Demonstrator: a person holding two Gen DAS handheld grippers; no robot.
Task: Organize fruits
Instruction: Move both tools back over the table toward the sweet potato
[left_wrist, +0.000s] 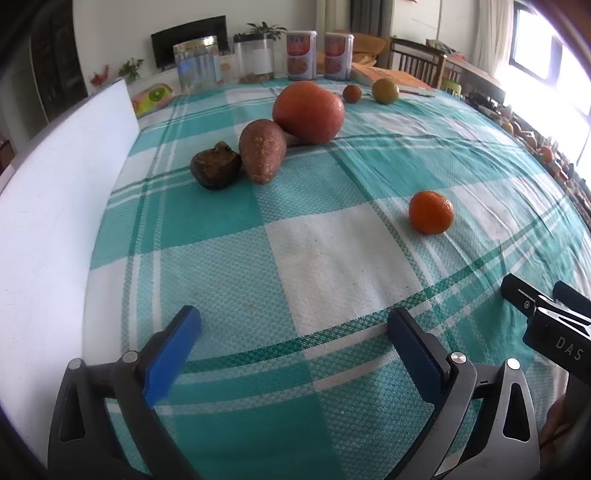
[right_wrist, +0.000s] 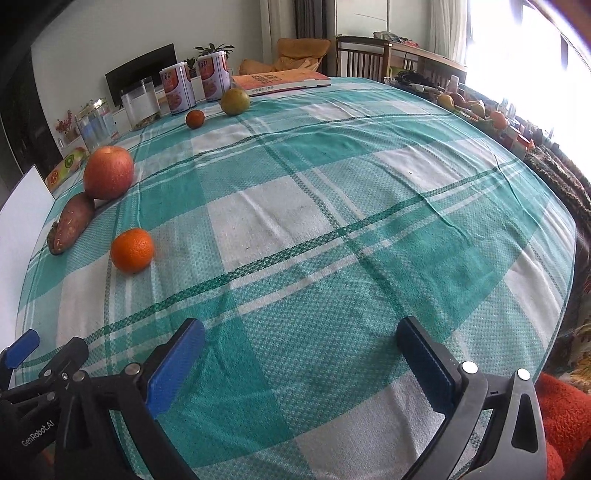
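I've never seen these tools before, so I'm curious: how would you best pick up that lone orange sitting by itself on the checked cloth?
Probably across its widest middle, coming down from above. The orange is round, sits alone on the tablecloth with bare cloth all round, so both pads fit beside it. The left gripper and right gripper are both wide open and empty.

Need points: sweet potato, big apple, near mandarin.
sweet potato (left_wrist: 263, 150), left wrist view, middle of its skin
big apple (right_wrist: 108, 172), right wrist view, centre of its red side
near mandarin (left_wrist: 431, 212), left wrist view, centre of its peel
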